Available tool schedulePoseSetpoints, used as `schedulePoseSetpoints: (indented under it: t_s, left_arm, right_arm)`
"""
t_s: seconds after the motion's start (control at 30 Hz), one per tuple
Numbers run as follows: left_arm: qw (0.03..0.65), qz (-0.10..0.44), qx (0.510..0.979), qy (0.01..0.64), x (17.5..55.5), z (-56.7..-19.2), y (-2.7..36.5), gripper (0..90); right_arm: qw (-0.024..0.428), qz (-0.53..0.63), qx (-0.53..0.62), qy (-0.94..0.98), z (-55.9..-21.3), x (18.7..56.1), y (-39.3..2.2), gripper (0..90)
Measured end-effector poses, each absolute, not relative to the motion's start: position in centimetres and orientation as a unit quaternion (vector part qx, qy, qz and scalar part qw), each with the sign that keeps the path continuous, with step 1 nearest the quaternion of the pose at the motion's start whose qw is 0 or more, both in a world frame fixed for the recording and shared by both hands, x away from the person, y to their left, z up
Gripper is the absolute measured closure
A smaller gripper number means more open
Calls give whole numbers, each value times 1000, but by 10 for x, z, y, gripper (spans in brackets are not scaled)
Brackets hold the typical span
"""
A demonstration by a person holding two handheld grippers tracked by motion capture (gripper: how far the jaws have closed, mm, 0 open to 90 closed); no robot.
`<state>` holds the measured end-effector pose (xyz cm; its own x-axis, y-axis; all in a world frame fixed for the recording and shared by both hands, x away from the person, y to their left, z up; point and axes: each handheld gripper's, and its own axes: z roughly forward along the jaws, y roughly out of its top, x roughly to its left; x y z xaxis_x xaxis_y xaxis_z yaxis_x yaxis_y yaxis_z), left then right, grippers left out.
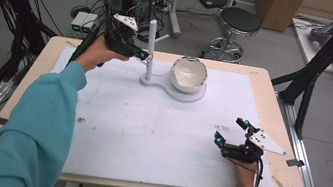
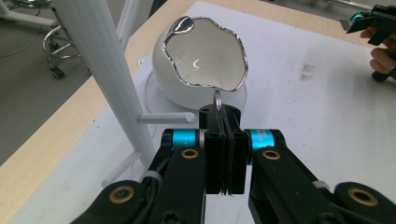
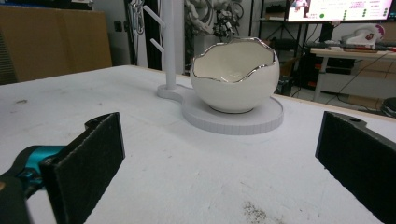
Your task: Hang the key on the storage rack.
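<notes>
While the left gripper hangs beside the white stand, its jaws are pressed flat together on a small silver ring that pokes out just past their tips, a thin bright metal loop standing on edge, its plane in line with the jaws. Just ahead of those jaws sits the bowl, a glossy white ceramic piece shaped like a cracked eggshell, with a ragged rim edged in shiny silver and its mouth tipped toward them. To the side of the jaws rises the stand's upright post, ribbed matt white plastic, its long axis vertical, with short round pegs sticking out level, one reaching toward the jaw tips. In the high view the left gripper sits right against the post, and the bowl rests on the round plate of the stand's base. The right gripper rests low on the worktop, well apart from the stand, its jaws wide open with nothing between them; their inner faces are dull black foam pads. Straight ahead between them lies the white, faintly smudged worktop sheet, then the bowl on its ridged disc. No readable writing shows on any of these things.
</notes>
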<state>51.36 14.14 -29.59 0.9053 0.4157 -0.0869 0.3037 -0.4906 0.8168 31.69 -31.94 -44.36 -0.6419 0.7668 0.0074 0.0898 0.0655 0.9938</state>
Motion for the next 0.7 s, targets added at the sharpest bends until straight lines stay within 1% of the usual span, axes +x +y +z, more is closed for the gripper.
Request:
schedulePoseSetpoints:
  t_s: [0.7]
  left_arm:
    - [457,59,859,225,524,-306,142,884]
  right_arm:
    - [269,600,327,678,-448,319,-320,6]
